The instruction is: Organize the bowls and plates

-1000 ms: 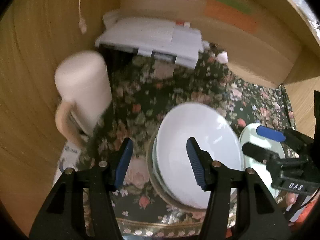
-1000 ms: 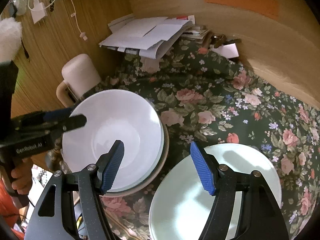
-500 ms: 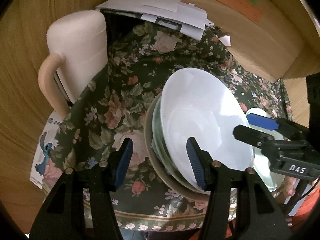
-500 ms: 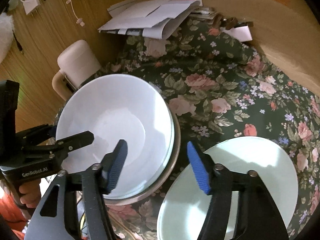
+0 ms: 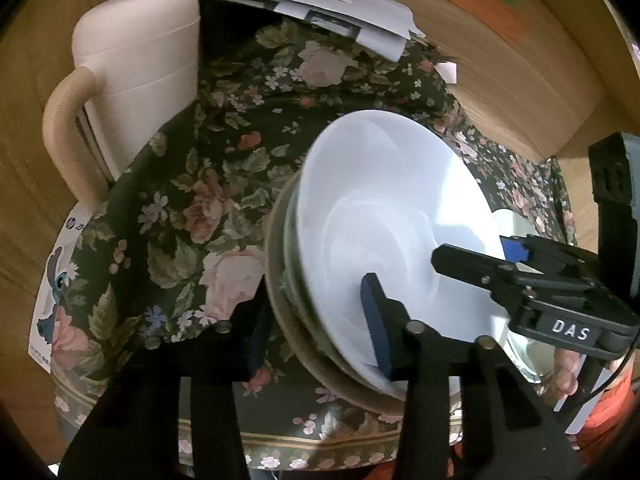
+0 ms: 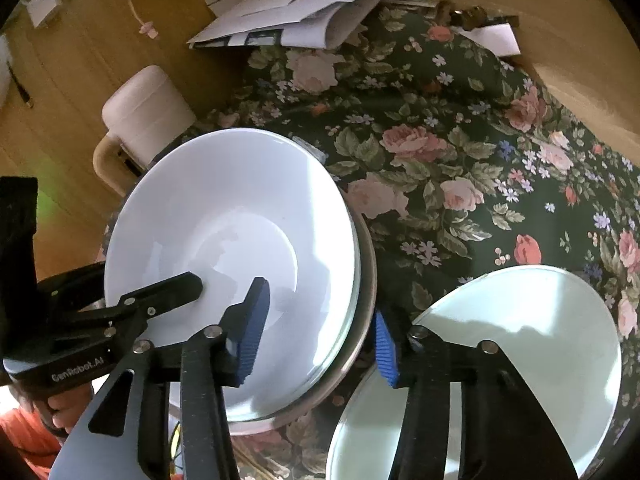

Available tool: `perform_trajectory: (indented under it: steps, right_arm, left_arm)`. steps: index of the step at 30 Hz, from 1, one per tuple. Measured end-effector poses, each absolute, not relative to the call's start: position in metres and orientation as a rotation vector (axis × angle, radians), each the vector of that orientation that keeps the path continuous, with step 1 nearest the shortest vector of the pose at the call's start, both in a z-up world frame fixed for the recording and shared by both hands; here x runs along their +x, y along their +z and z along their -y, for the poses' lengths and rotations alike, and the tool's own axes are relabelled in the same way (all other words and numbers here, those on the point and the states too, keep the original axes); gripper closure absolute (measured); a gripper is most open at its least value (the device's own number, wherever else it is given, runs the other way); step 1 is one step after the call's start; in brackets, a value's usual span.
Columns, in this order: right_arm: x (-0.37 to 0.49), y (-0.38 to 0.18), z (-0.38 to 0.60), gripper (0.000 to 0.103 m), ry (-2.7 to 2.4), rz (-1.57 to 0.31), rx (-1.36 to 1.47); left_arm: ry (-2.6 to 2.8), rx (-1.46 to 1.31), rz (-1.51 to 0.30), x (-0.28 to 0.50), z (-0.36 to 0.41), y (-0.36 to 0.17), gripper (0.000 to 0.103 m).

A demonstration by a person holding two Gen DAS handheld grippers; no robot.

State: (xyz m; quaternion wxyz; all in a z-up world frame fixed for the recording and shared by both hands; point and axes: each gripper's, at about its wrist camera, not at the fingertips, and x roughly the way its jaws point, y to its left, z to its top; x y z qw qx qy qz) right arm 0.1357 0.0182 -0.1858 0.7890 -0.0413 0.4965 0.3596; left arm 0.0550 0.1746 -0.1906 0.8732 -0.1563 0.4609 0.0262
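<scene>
A dark floral cloth [image 6: 460,152] covers the desk, set against wood-panelled walls [image 5: 24,128]. A loose stack of white papers [image 6: 304,12] lies at the far edge. A cream jug [image 5: 140,64] with a tan handle stands at the cloth's left side. Orange and green notes [image 5: 480,0] are stuck to the wall.

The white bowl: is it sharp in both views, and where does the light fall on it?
Left wrist view: white bowl smeared by motion blur, lit patch at its right. Right wrist view: sharp, bright on the left wall, gripper shadows across its floor.
</scene>
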Motion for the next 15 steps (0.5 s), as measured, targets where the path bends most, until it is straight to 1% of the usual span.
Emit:
perform_trajectory:
  steps: [4, 15]
  right_arm:
    - [0.1386, -0.1863, -0.0165, 0.065, 0.766, -1.078, -0.068]
    - [0.1385, -0.1812, -0.0153, 0.065, 0.739, -1.079, -0.036]
  left_arm:
    - [0.067, -0.323, -0.961, 0.0567, -0.1732, -0.1901, 0.063]
    - [0.138, -0.350, -0.979, 0.0636, -0.1713, -0.1856, 0.063]
